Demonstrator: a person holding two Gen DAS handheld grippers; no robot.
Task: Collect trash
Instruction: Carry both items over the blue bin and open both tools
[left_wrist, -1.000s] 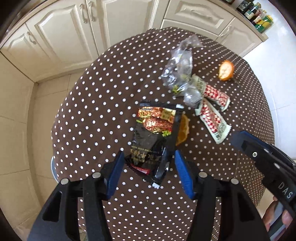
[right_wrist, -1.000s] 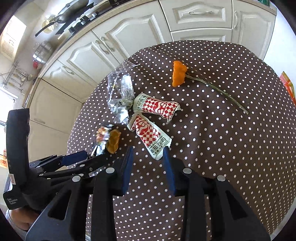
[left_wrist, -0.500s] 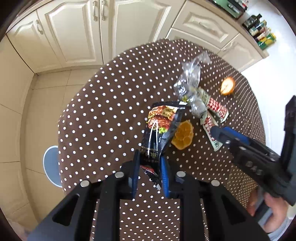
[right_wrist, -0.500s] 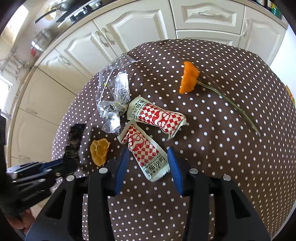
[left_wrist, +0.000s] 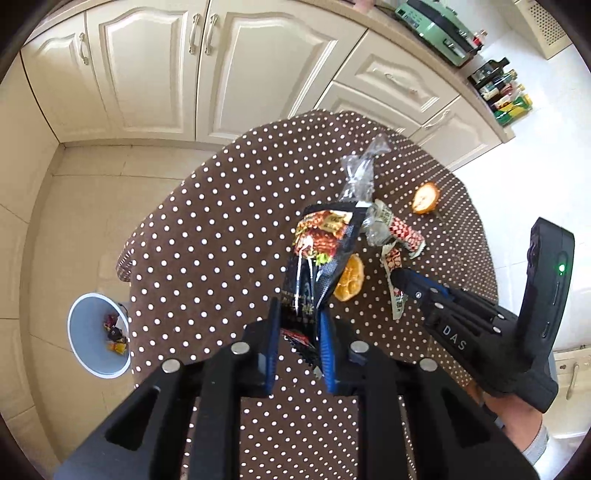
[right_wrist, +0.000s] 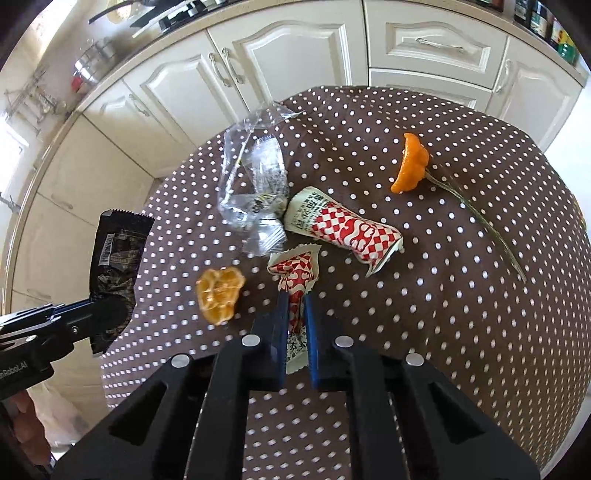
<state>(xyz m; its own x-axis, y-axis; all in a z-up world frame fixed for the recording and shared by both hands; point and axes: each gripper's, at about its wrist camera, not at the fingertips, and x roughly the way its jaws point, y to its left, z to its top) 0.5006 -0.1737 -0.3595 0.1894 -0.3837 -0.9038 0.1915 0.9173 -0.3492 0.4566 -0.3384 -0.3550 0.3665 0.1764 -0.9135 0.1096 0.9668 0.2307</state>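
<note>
Cream kitchen cabinets (left_wrist: 236, 74) run along the back of the scene, with tiled floor below them. A round table under a brown polka-dot cloth (left_wrist: 229, 236) carries the litter. On the floor to the left of the table stands a pale blue bin (left_wrist: 96, 334) with a few wrappers lying inside. The left gripper (left_wrist: 301, 321) has its blue pads closed tight on the lower end of a black snack packet (left_wrist: 321, 251), which hangs crumpled and raised clear of the cloth. The right gripper (right_wrist: 296, 325) is closed to a narrow gap, pinching the near end of a red-and-white checked wrapper (right_wrist: 297, 277); the far end of that wrapper is buckled upward. A second checked wrapper (right_wrist: 343, 229) lies flat just beyond it, touching a crumpled clear plastic bag (right_wrist: 255, 192) on the left. A flat piece of orange peel (right_wrist: 219, 291) rests on the cloth between the two grippers. A cupped piece of orange peel (right_wrist: 410, 164) sits further right, at the end of a thin green stem (right_wrist: 476, 218)
</note>
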